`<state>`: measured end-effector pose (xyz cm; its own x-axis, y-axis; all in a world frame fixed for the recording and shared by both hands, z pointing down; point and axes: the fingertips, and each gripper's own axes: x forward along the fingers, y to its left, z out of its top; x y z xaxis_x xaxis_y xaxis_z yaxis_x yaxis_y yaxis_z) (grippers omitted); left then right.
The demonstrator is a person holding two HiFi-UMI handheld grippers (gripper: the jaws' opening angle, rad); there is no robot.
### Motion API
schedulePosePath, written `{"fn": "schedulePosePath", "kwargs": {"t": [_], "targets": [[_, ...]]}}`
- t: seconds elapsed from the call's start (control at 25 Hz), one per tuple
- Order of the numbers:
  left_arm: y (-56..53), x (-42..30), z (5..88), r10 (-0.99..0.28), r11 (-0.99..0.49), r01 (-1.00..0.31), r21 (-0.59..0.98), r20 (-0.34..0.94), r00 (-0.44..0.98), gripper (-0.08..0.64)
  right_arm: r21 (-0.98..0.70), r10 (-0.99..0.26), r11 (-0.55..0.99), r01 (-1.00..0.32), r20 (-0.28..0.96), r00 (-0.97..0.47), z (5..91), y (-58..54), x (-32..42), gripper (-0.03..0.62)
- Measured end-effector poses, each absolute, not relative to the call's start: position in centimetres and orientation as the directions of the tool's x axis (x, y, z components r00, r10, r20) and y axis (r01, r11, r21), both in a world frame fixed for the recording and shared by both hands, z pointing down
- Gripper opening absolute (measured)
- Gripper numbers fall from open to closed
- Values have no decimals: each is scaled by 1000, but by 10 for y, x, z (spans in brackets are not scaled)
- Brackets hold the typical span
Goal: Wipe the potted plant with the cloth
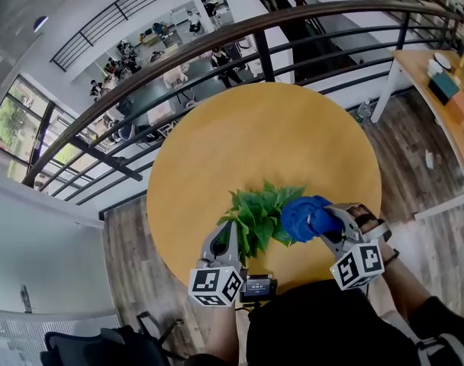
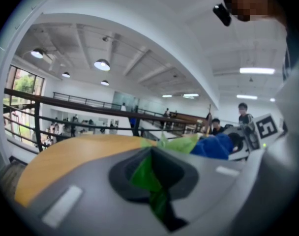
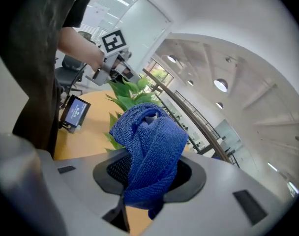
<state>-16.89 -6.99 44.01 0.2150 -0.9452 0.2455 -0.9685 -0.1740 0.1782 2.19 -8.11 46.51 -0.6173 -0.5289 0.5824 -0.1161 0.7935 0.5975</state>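
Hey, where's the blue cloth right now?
In the head view the blue cloth is clamped in the right gripper, right of centre, against the right side of the potted plant near the round table's near edge.

Soft, even daylight filled every view; a window [image 1: 11, 120] glared at the head view's left, and ceiling lamps [image 2: 102, 64] glowed. Fisheye edges bowed and darkened. The left gripper view was blurred up close; the blue cloth [image 3: 147, 151] was sharp.
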Motion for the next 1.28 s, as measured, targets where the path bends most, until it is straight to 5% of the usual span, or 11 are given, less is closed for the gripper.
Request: {"fn": "schedulePosePath", "kwargs": {"t": [0.2,0.36,0.56,0.72,0.88,1.08,1.28], "targets": [[-68,-170,441,-946,-167,-970,178,247,208,0,611,-651,745,-267,577,-493,471,-117,64,164],[-68,-170,441,-946,-167,-970,174,249,208,0,595,-602,778,-203,613,-511,490,-93,63,164],[-69,-168,442,-945,-170,-970,172,251,210,0,609,-632,772,-184,699,-336,544,-112,105,164],[-67,-169,442,-945,-171,-970,174,251,211,0,643,-705,710,-288,652,-280,525,-153,123,164],[-67,-169,442,-944,-175,-969,174,249,215,0,659,-737,674,-335,563,-374,485,-172,86,164],[-66,-171,442,-945,-170,-969,178,250,212,0,672,-627,726,-146,559,-543,485,-150,5,164],[-63,-173,445,-943,-170,-969,179,256,212,0,652,-622,755,-67,680,-388,546,-173,35,164]]}}
